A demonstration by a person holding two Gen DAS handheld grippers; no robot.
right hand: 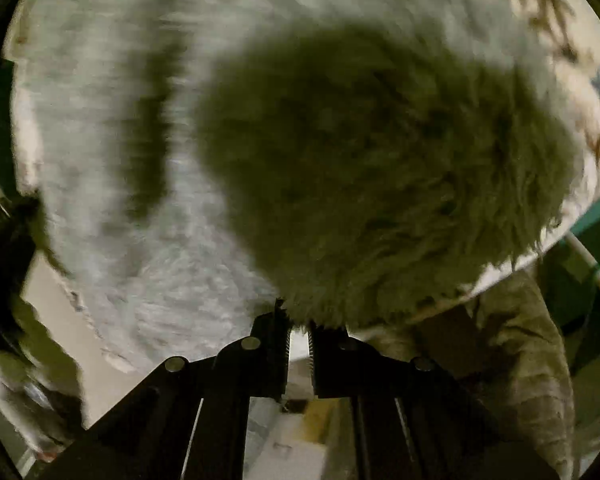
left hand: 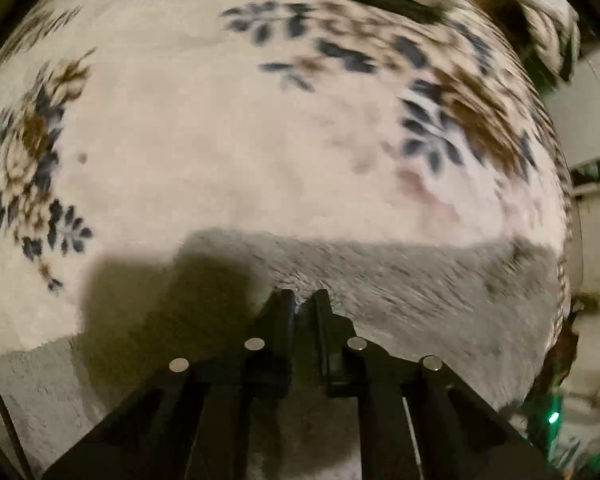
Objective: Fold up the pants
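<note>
Left tool [left hand: 304, 300]: its two black fingers are sitting nearly together at the bottom of the left wrist view, pinching the edge of the grey fleece pants [left hand: 400, 284]. Its dark shadow [left hand: 160, 300] is falling across the fabric to the left of the fingers. Beyond the pants' far edge, a cream floral blanket [left hand: 240, 152] is spreading out, with blue and brown flower prints at both sides; the view is blurring toward the rim.

Right tool [right hand: 299, 326]: its toothed pads [right hand: 286, 344] are standing close together, clenching a fluffy fold of the pants [right hand: 172, 300], which are filling most of the right wrist view. A large shadow is covering the raised fleece directly ahead. The blanket's pattern [right hand: 548, 16] is showing at the upper right.
</note>
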